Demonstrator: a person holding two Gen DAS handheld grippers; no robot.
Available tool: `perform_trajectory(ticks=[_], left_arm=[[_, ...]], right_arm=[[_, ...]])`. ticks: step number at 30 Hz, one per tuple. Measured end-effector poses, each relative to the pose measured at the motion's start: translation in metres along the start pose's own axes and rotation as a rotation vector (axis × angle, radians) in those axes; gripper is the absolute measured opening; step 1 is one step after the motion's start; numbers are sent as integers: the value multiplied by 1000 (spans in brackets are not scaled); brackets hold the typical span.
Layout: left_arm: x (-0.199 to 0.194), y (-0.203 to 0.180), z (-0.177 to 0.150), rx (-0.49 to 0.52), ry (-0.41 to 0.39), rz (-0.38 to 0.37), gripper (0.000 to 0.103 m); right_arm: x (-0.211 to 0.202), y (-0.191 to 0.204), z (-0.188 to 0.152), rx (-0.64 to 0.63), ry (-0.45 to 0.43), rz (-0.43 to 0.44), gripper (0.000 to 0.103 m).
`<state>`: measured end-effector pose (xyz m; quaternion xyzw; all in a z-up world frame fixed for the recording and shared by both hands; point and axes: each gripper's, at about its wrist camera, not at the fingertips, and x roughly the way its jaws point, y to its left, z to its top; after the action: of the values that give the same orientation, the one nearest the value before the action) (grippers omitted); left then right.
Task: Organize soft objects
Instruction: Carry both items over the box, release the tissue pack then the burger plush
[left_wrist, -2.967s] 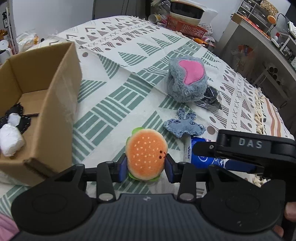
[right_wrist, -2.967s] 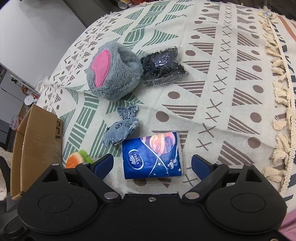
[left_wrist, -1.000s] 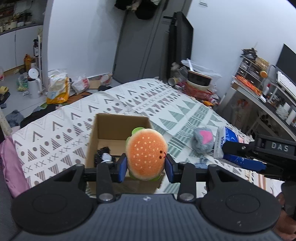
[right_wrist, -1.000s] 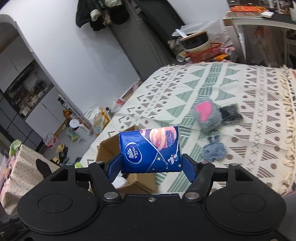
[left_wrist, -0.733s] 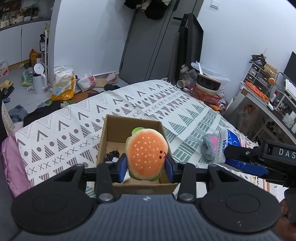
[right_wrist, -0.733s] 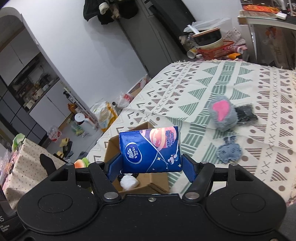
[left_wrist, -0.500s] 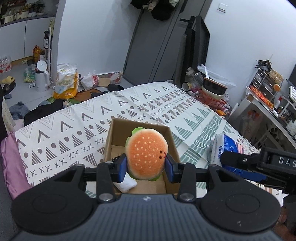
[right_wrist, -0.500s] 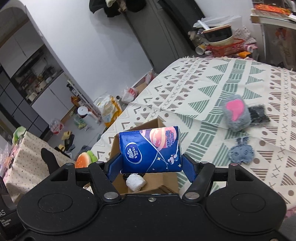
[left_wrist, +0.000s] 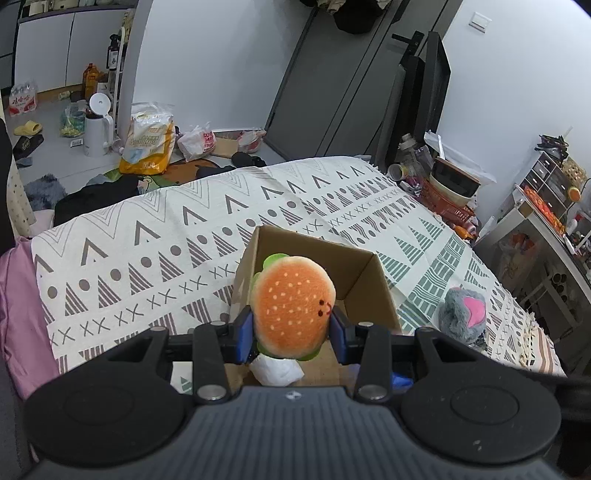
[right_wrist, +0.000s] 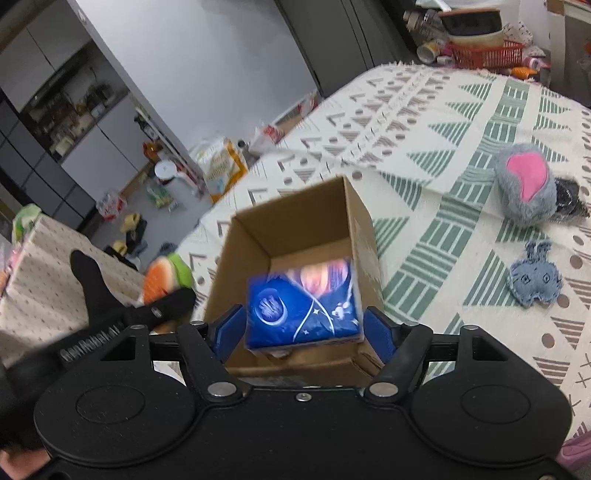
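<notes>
Since half a second ago, the right gripper (right_wrist: 302, 326) has been spread, and the blue tissue pack (right_wrist: 303, 304) is seen blurred, loose between its parted fingers over the cardboard box (right_wrist: 360, 225). A white wad (left_wrist: 277, 370) lies inside that box. The burger plush (left_wrist: 293, 306) is kept pinched in the closed left gripper (left_wrist: 291, 334) above the box's near edge.

Little can be read here. The red-and-white pack (left_wrist: 23, 100) on the floor at far left carries Chinese characters, partly legible as "小冷", and the white plastic bag (left_wrist: 196, 139) farther right on the floor shows red letters "SU". Print on the yellow sack (left_wrist: 149, 142) and the blurred blue tissue pack (right_wrist: 303, 306) is unreadable.
</notes>
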<state>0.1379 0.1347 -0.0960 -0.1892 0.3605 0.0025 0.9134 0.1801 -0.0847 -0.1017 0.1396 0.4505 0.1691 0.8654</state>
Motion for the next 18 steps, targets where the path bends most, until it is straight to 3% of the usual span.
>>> perform_trajectory(ticks=[7,18], left_arm=[[8,-9,0,25,8,-11,41],[20,-35,-5,64,39,-20,41]], right_arm=[[-14,-21,-2,35,-18,-2,77],[-48,-96,4,140,-93,-68,81]])
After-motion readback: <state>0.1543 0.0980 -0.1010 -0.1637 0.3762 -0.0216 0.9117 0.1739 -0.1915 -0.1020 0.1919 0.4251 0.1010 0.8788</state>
